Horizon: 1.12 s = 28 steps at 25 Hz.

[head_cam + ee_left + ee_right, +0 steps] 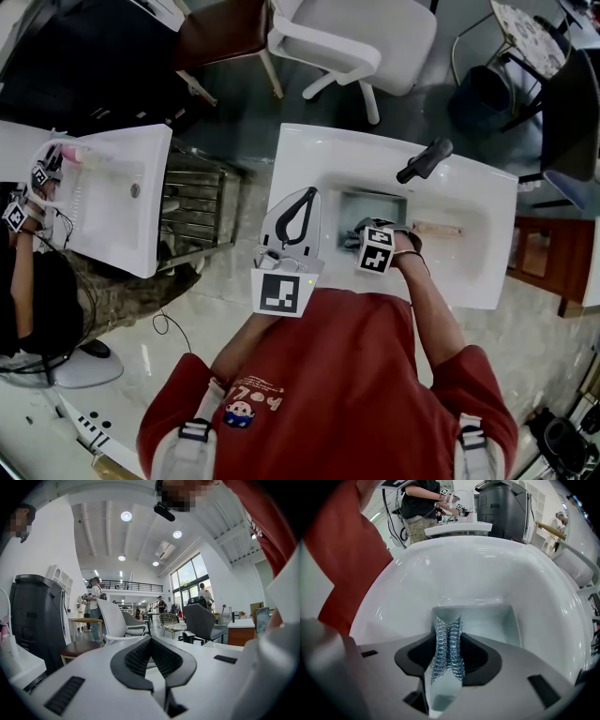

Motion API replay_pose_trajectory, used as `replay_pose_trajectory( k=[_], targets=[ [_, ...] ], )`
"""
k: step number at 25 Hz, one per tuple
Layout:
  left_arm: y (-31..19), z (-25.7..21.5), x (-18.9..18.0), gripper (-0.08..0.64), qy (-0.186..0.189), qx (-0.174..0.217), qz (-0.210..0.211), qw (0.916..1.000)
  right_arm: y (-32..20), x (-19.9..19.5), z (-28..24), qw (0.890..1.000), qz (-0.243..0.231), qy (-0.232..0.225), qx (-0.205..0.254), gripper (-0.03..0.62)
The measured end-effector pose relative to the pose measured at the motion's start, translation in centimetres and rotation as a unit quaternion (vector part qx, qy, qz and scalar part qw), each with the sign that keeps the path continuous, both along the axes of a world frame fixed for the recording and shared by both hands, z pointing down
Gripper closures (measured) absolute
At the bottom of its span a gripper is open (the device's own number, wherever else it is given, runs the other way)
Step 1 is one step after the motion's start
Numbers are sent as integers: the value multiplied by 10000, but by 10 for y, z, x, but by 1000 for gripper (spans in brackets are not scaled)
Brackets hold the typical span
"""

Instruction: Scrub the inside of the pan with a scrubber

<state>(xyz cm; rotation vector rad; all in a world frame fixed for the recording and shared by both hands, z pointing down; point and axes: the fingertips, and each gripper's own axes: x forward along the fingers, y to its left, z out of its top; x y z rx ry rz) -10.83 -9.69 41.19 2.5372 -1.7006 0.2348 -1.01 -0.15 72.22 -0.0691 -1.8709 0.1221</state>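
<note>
Right gripper (448, 623) clamped on the scrubber (447, 648)
Its jaws pinch the metal coil, poised over the square pan (487, 620) in the sink (487, 564) bottom; best pressed flat and worked into the corners; left gripper (150, 639), jaws together and empty, is over the sink's left rim; only the head view shows what may be the pan's wooden handle (439, 228).

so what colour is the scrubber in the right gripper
Silvery-blue wire mesh; the scrubber shows best in the right gripper view.
</note>
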Motion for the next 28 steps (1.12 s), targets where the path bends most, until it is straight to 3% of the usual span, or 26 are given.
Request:
replay_pose_trajectory(
  k=[13,18,23,28],
  targets=[
    [1,1,5,552,-11,-15,50,10000,-24,-2,2,9990,80,-47,428,420],
    [2,2,6,552,-29,-22,77,10000,-51,-4,3,9945,268,-57,1007,420],
    [2,4,8,552,-54,-15,91,9999,-79,-3,5,9832,409,60,1779,420],
    [1,4,10,552,-35,-38,99,9999,-94,-2,7,9745,431,197,2192,420]
  ],
)
